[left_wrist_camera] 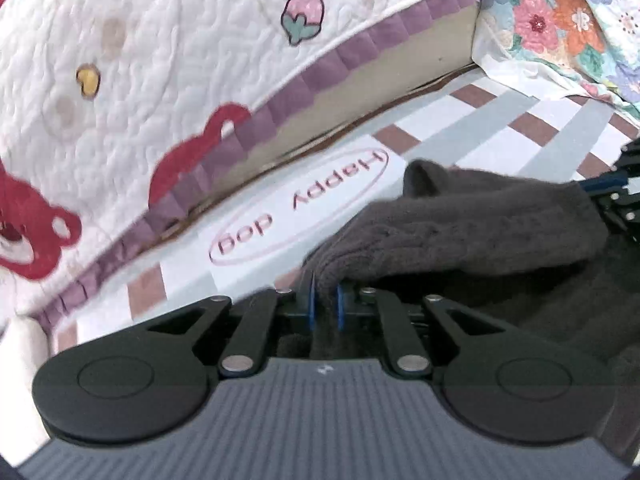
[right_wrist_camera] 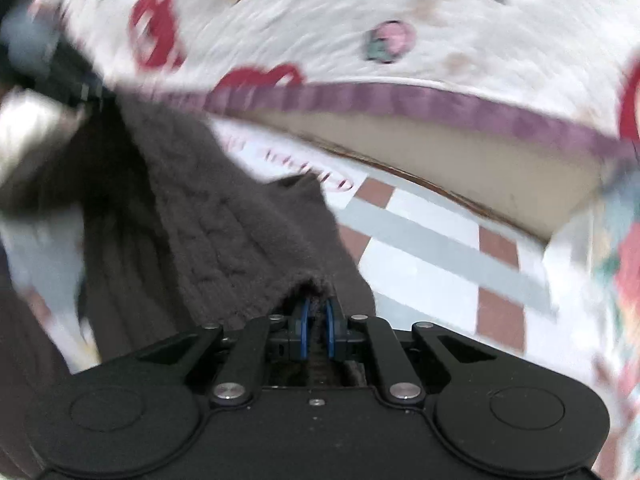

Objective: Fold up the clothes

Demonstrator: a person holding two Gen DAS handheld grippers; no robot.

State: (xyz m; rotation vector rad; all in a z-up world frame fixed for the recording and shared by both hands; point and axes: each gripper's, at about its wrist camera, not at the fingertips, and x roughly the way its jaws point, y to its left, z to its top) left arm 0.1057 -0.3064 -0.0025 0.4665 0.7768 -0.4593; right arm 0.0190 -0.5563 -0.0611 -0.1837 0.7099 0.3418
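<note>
The left gripper (left_wrist_camera: 325,306) and the right gripper (right_wrist_camera: 316,322) each pinch an edge of the dark knit sweater (left_wrist_camera: 472,224), which fills the lower centre. Bare checked sheet (left_wrist_camera: 500,120) lies open toward the right; the quilt's purple border (left_wrist_camera: 320,68) closes the upper left.

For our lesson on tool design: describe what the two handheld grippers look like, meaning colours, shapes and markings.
Left gripper: black linkage arms with silver rivets, blue-edged pads, two round black discs either side, and a grey ribbed body bearing a small pale mark. Right gripper: the same black linkages, rivets, discs and blue pads, but a smooth black body. No cables or sleeves show.
</note>
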